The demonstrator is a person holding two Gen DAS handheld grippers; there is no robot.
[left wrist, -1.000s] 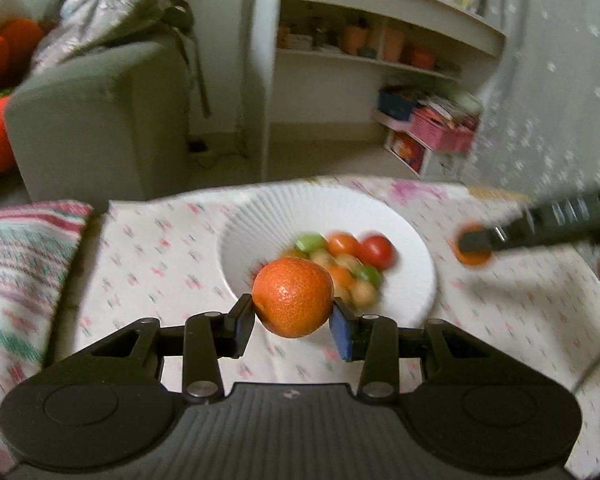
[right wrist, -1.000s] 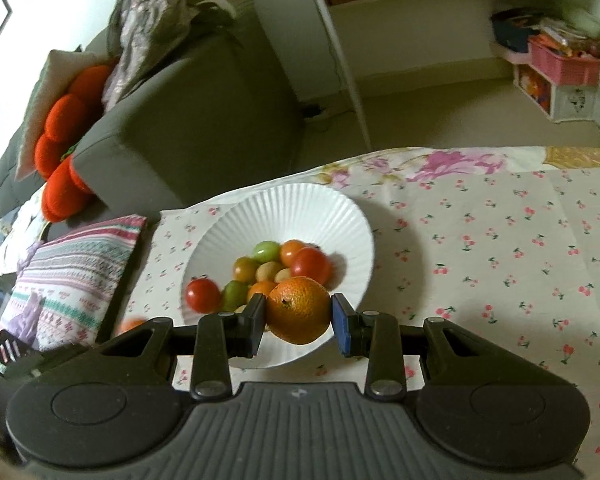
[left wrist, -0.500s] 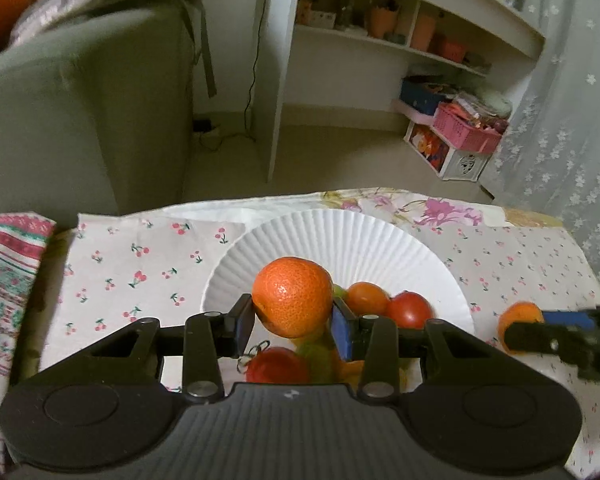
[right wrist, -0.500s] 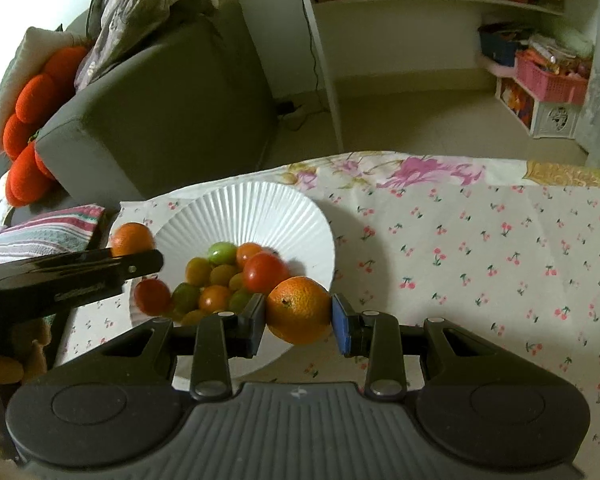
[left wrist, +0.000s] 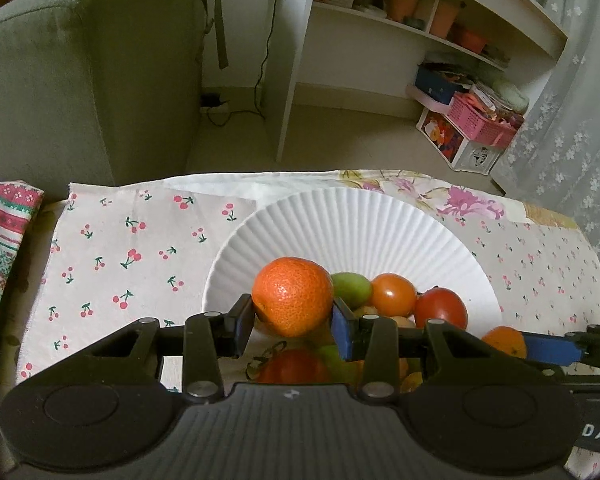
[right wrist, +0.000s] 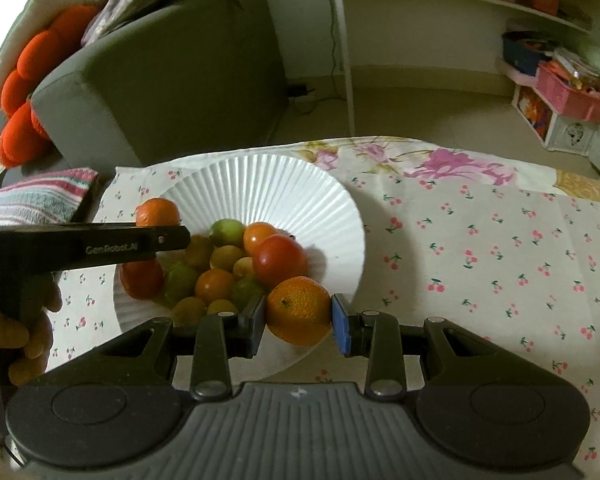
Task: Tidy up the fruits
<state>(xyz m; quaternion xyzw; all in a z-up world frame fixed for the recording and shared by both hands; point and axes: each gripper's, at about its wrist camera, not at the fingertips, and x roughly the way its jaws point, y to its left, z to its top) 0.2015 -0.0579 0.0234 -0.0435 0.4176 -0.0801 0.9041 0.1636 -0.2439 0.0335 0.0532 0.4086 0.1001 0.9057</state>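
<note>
A white ribbed plate [left wrist: 340, 224] [right wrist: 284, 188] holds several small red, orange and green tomatoes [right wrist: 278, 258]. My left gripper [left wrist: 292, 322] is shut on an orange mandarin [left wrist: 292, 296] above the plate's near left part. My right gripper [right wrist: 298, 322] is shut on a second mandarin [right wrist: 300, 310] over the plate's near right rim. The right gripper with its mandarin [left wrist: 504, 340] enters the left wrist view at lower right. In the right wrist view, the left gripper's finger [right wrist: 100, 246] reaches in from the left with its mandarin [right wrist: 156, 212] over the plate's left edge.
The cherry-print cloth [right wrist: 480, 248] covers the table, with bare cloth to the right of the plate. A grey sofa [left wrist: 80, 72] and a white shelf unit [left wrist: 400, 40] stand beyond the far edge. A striped cushion [left wrist: 0, 232] lies at the left. A gloved hand [right wrist: 24, 340] holds the left gripper.
Both grippers have come in over the plate, each still holding its mandarin. The left one moved right and forward, and the right one moved toward the plate's near rim.
</note>
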